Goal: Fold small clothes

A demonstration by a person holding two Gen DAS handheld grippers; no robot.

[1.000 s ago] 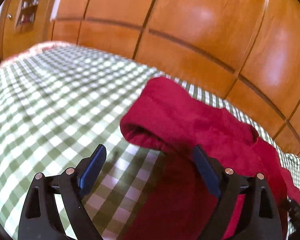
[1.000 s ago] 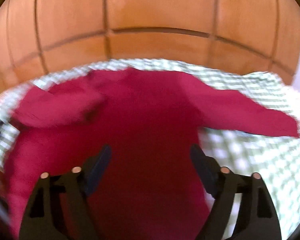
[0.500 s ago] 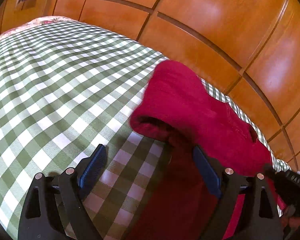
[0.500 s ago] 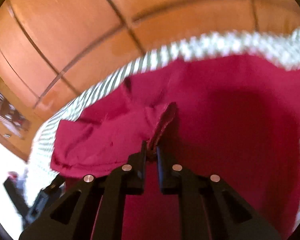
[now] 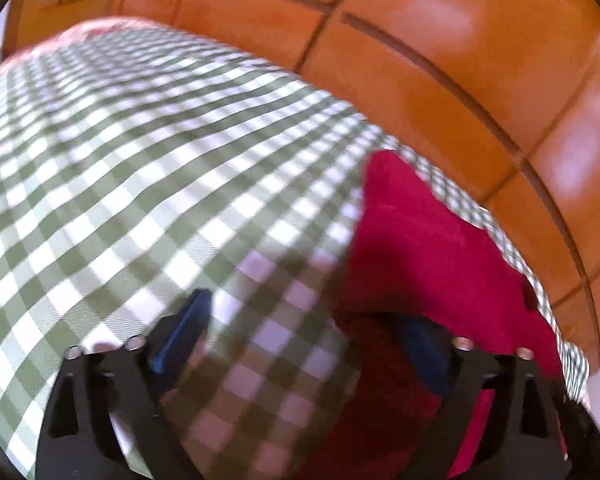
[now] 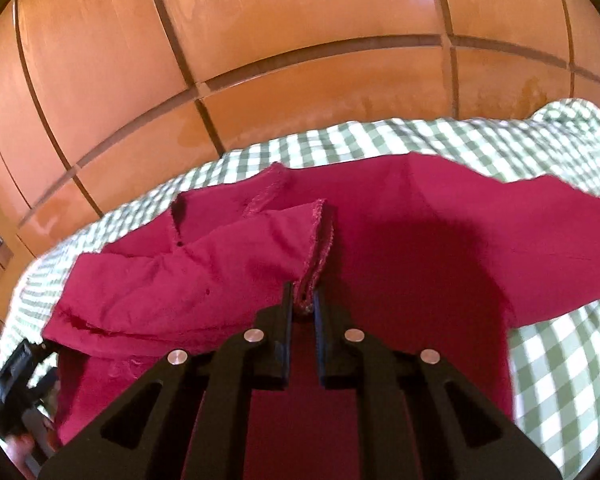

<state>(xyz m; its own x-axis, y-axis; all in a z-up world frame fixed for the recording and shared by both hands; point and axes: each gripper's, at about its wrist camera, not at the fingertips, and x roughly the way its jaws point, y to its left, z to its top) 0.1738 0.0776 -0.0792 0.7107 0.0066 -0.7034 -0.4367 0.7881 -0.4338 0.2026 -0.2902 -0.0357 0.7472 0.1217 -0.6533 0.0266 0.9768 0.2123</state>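
Observation:
A dark red garment lies spread on the green-and-white checked bed cover. My right gripper is shut on the cuff of its left sleeve, which is drawn inward over the body. In the left wrist view the garment lies at the right. My left gripper is open and empty, low over the checked cover at the garment's left edge; its right finger is over the red cloth. This view is blurred.
A glossy orange wooden panelled wall stands right behind the bed, also in the left wrist view. The left gripper's body shows at the lower left of the right wrist view. The cover bunches at the far right corner.
My right gripper shut on the sleeve cuff and has carried it across the garment's body. My left gripper has moved left, staying open, so more checked cover shows.

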